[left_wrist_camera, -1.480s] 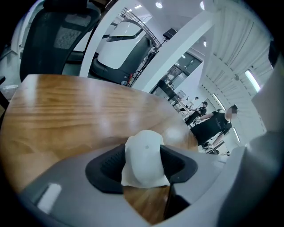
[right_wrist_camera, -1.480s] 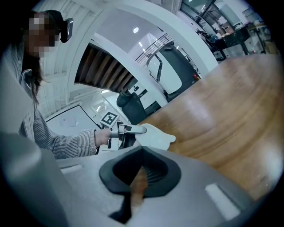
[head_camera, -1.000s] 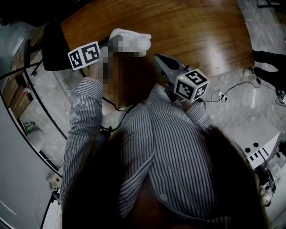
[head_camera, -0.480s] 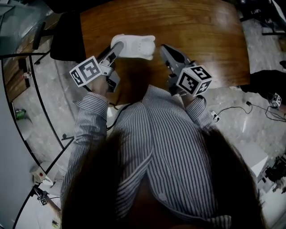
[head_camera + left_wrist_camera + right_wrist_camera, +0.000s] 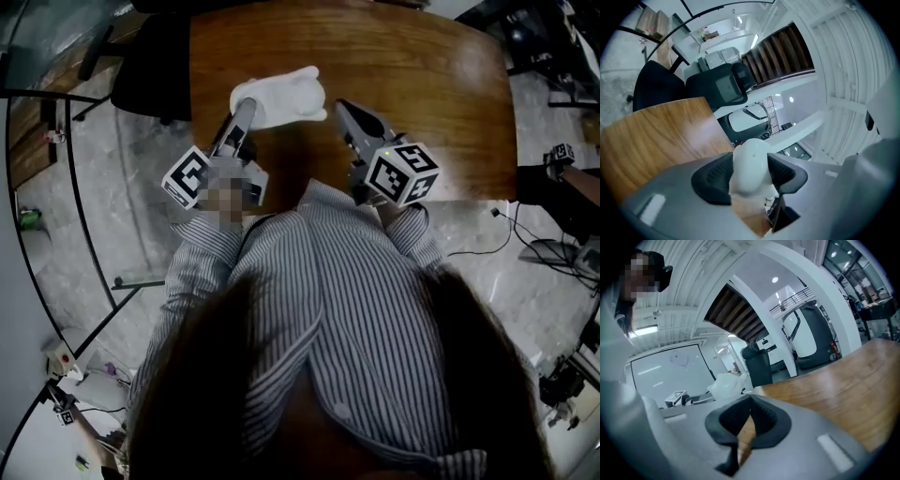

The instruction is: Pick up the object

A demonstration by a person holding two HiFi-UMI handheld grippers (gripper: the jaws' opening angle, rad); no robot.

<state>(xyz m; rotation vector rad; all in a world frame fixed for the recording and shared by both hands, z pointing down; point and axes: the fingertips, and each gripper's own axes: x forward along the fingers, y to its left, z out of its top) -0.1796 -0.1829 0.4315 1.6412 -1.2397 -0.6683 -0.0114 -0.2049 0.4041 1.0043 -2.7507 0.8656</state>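
Observation:
The object is a smooth white rounded thing [image 5: 281, 96] over the near left part of the wooden table [image 5: 422, 84]. My left gripper [image 5: 246, 105] is shut on it. In the left gripper view both dark pads [image 5: 712, 180] press on the white thing [image 5: 750, 164], which sticks out past the tips. I cannot tell whether it touches the table. My right gripper [image 5: 340, 109] hangs just to its right, shut and empty, its tips [image 5: 749, 399] meeting. The white thing [image 5: 725, 383] also shows in the right gripper view, off to the left.
A black office chair [image 5: 155, 56] stands at the table's left edge, seen too as a chair [image 5: 717, 86] beyond the table corner. Another dark chair [image 5: 759, 364] stands past the table end. Cables [image 5: 511, 234] lie on the tiled floor to the right.
The left gripper, still holding the white thing, has drawn back toward the body and its marker cube sits lower. The right gripper has hardly moved. The head view has shifted.

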